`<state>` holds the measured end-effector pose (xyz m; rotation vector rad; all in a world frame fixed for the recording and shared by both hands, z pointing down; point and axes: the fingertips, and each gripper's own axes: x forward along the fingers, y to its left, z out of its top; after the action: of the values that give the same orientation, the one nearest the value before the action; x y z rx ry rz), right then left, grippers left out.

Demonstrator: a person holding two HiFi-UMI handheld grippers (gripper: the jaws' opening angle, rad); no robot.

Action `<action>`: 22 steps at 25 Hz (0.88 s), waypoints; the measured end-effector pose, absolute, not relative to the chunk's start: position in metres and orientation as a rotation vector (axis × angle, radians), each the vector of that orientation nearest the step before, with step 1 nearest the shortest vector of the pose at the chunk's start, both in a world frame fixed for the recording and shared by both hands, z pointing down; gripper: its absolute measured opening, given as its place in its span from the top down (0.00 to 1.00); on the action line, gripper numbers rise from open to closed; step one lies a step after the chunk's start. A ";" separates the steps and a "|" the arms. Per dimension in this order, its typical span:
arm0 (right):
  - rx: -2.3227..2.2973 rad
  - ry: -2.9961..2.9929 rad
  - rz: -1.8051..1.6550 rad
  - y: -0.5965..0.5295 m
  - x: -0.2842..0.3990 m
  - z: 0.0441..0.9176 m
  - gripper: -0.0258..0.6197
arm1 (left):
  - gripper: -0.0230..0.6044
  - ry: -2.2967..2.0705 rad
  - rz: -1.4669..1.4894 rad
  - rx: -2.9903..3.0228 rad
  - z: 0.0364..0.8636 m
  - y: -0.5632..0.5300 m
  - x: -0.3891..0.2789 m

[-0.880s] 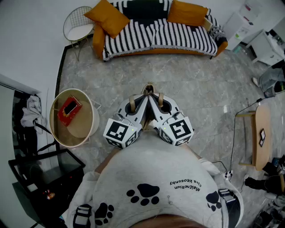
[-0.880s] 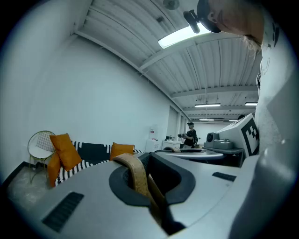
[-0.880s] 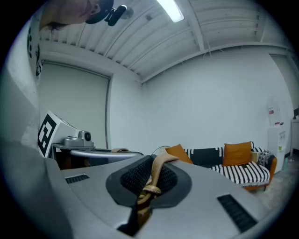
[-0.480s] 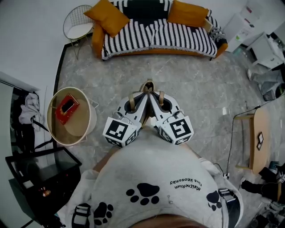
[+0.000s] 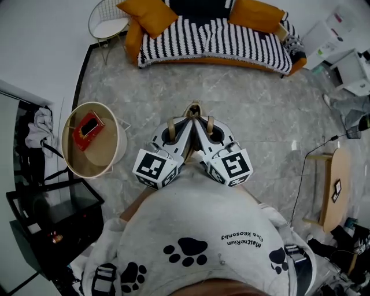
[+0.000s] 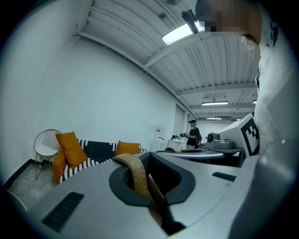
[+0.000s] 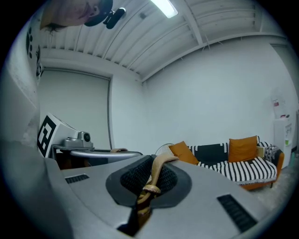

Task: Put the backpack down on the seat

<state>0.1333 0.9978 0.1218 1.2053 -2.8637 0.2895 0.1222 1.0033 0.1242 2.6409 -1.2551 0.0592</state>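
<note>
Backpack (image 5: 194, 108) carried, not yet set down: only a tan loop and straps showing at the centre of the head view, body hidden beneath the two grippers, above bare floor (image 5: 260, 115). Pinched twice, probably to share the load and keep the bag level: left gripper (image 5: 184, 124) clamped hard on one tan strap (image 6: 134, 172), right gripper (image 5: 202, 124) clamped just as hard on another (image 7: 156, 170). Held tip to tip and tight against the sweatshirt (image 5: 196, 231), likely to keep the weight near the body while walking. Aimed at 12 o'clock, toward the striped sofa (image 5: 231, 46) with orange cushions (image 5: 151, 14), well apart from it for now. Judged the likeliest seat, though a wire chair (image 5: 110, 23) at 11 o'clock could serve too. Round side table (image 5: 110, 159) with a red box (image 5: 88, 132) at 9 o'clock, off that line. Ahead, by this reading: close the gap, lower onto the seat cushion, only then let the jaws part.
</note>
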 end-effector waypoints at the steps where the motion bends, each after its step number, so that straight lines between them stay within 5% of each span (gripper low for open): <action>1: 1.202 -2.862 0.300 0.991 0.133 0.124 0.91 | 0.93 -1.254 0.077 2.637 0.126 0.997 0.121; 22: 1.458 -2.728 0.343 0.750 0.045 0.148 0.91 | 0.93 -1.026 0.099 2.727 0.147 0.756 0.028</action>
<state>0.0449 0.7497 0.1480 1.4584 -2.7281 0.3434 0.0278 0.7556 0.1469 2.7268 -1.0264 0.0986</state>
